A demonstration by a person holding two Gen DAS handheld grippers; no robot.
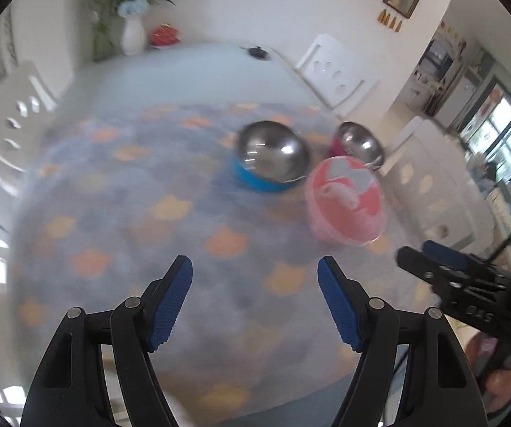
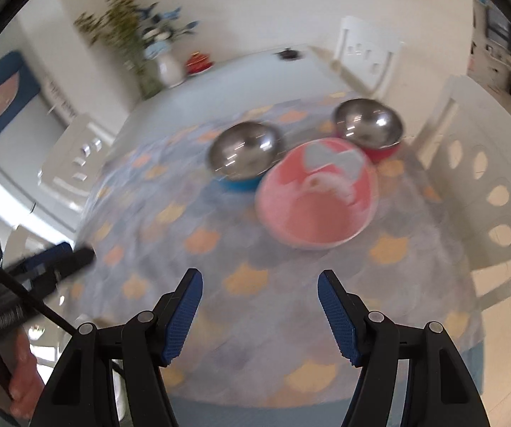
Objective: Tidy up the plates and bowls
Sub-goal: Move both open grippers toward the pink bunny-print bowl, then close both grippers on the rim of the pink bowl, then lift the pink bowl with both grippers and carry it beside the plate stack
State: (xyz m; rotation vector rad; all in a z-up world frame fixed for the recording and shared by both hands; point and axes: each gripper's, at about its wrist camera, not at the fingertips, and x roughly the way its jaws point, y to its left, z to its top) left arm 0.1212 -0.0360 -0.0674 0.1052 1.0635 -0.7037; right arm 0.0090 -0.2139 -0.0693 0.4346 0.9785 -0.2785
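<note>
**Both tools wide, nothing between them**

Nearest, the left tool [image 1: 255,299] and right tool [image 2: 259,306] gape empty over the patterned cloth [image 2: 241,277]. Beyond sits the round pink plastic bowl [image 2: 317,199], mouth upward; behind it, touching, the steel blue-based bowl [image 2: 244,153]; farther right, the steel red-based bowl [image 2: 369,124].

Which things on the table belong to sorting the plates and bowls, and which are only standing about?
For the job:
- pink bowl
- steel bowl with blue outside
- steel bowl with red outside

Just there:
- white vase with flowers
- red dish beside it
- small dark thing at the far edge, too blurred to name
</note>
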